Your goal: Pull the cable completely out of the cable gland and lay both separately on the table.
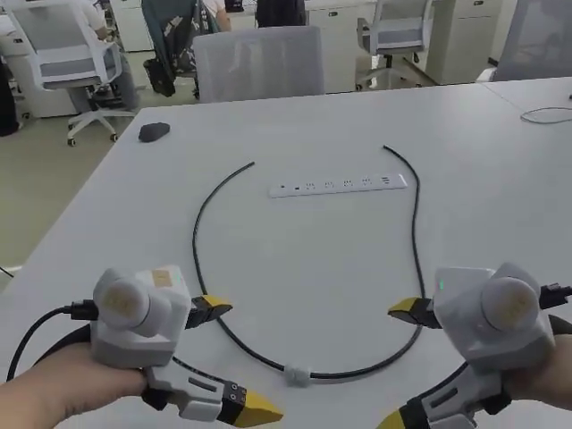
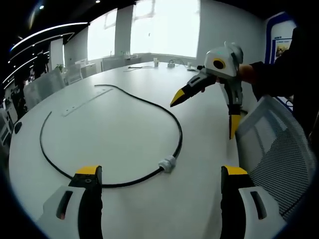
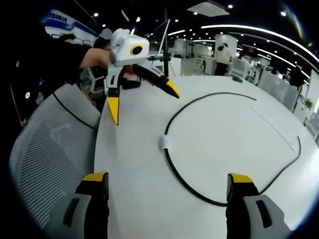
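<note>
**A:** Starting at the left of the head view: a dark mouse [image 1: 154,132] sits at ten o'clock on the white tabletop [image 1: 304,268]. What's below it?

**B:** The left hand-held gripper [image 1: 243,360], down at seven o'clock. Its jaws are spread wide and there is nothing between them. It hangs over the tabletop and is clear of the cable.

**A:** And the cable?

**B:** The black cable [image 1: 194,246] lies flat in a big U. One loose end points to eleven o'clock, the other to one o'clock. The white cable gland [image 1: 297,375] is threaded on it at the very bottom of the curve, at six o'clock. It rests on the tabletop between the two hand-held grippers and neither one touches it.

**A:** What's inside the U?

**B:** A white power strip [image 1: 340,186], up toward twelve o'clock. It lies across the mouth of the U, apart from the cable.

**A:** Moving right?

**B:** The right hand-held gripper [image 1: 393,365] at five o'clock, yellow-tipped jaws also wide apart and holding nothing. In the left gripper view it comes in at one o'clock. In the right gripper view the left one shows at eleven o'clock.

**A:** Far right?

**B:** A thin cord [image 1: 545,114] at two o'clock, well away.
</note>
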### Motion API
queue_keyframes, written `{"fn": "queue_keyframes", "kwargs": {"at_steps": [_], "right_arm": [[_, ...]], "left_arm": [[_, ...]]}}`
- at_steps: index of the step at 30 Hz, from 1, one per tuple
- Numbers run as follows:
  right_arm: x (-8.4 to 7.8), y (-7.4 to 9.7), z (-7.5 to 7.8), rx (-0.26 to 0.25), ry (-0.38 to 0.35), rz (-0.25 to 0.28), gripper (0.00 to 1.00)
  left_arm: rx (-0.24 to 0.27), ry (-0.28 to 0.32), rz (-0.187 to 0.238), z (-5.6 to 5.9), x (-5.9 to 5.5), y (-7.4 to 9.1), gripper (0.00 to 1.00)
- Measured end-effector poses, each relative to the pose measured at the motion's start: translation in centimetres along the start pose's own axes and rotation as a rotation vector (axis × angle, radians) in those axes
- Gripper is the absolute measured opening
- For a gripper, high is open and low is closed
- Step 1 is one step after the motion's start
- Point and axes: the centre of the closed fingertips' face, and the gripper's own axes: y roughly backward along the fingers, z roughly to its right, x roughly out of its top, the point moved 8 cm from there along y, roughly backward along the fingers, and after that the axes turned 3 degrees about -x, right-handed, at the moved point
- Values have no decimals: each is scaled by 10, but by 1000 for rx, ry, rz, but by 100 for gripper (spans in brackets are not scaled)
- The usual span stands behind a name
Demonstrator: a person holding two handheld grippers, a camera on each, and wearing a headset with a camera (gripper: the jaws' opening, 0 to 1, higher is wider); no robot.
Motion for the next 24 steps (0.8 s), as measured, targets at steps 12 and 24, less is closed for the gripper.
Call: {"fn": "queue_keyframes", "kwargs": {"at_steps": [12,24], "right_arm": [[2,-1,-6,10,2,-16,99],[6,-4,-7,13,4,-13,98]], "left_arm": [[6,1,1,3,-5,5,99],[-8,-2,-10,9,-11,6,99]]}}
